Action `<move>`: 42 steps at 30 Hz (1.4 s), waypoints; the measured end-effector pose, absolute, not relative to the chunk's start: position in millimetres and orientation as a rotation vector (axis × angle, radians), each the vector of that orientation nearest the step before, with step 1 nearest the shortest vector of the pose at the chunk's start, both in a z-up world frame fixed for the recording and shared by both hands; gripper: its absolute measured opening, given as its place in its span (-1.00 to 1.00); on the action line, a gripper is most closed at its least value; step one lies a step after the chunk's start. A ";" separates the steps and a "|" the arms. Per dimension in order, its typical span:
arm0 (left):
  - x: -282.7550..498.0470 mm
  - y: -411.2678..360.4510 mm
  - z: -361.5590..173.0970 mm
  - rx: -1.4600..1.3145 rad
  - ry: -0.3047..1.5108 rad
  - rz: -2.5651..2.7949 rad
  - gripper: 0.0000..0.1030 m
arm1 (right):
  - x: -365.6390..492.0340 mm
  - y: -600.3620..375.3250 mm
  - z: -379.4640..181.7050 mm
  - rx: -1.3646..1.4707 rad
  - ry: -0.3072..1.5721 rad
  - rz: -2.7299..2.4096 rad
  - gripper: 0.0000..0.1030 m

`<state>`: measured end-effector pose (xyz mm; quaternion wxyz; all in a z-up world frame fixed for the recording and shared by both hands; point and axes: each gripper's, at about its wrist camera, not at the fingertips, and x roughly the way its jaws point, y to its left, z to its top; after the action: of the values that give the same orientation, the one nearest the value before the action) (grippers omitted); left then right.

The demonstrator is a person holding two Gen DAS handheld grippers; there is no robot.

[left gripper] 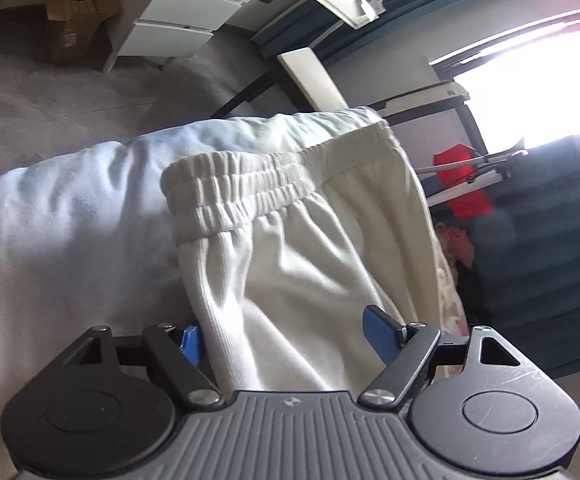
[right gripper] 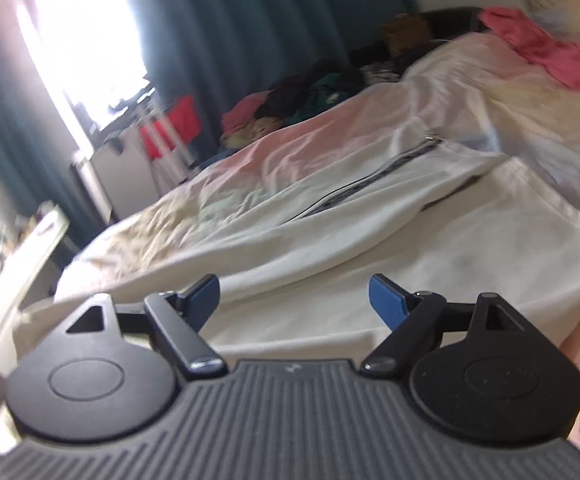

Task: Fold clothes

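White shorts [left gripper: 290,248], one garment with an elastic waistband [left gripper: 233,184], lay on the bed [left gripper: 49,220] with fabric running between the left gripper [left gripper: 285,336] fingers, which stood apart. Right gripper [right gripper: 294,300] fingers were also apart, empty, above one white striped garment [right gripper: 330,208]. Right view was motion-blurred; a clothes pile [right gripper: 290,104] beyond was indistinct.

Bed [right gripper: 470,248] with pale sheet, wrinkled. On it: 1 white garment with dark striped trim [right gripper: 330,216], spread flat; 1 pink cloth [right gripper: 546,52] at far corner; heap of dark and coloured clothes [right gripper: 302,100] at far edge.
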<state>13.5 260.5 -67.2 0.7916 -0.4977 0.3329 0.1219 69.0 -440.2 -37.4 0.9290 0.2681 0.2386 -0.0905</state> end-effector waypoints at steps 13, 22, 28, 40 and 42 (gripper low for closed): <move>20.3 283.0 -82.0 -1.056 0.762 0.226 -0.14 | -25.8 -591.1 -100.9 0.853 0.387 -0.669 0.64; 23.7 281.7 -77.6 -0.987 0.697 0.233 -0.80 | 19.2 -645.2 -173.2 1.042 0.449 -0.628 0.00; 8.3 274.1 -47.2 -0.975 0.535 0.175 -0.82 | 21.0 -669.4 -155.0 1.069 0.394 -0.676 -0.90; 21.6 260.3 18.8 -0.956 0.444 0.144 -0.83 | 105.9 -671.9 -53.0 0.850 0.323 -0.588 -0.90; 47.5 257.1 31.9 -0.938 0.437 0.163 -0.83 | 133.1 -672.1 -37.7 0.813 0.326 -0.580 -0.90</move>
<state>47.5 257.1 31.9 0.8659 -0.4479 0.2087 0.0779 133.1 -672.1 -37.7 0.8652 0.3881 0.1556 -0.2767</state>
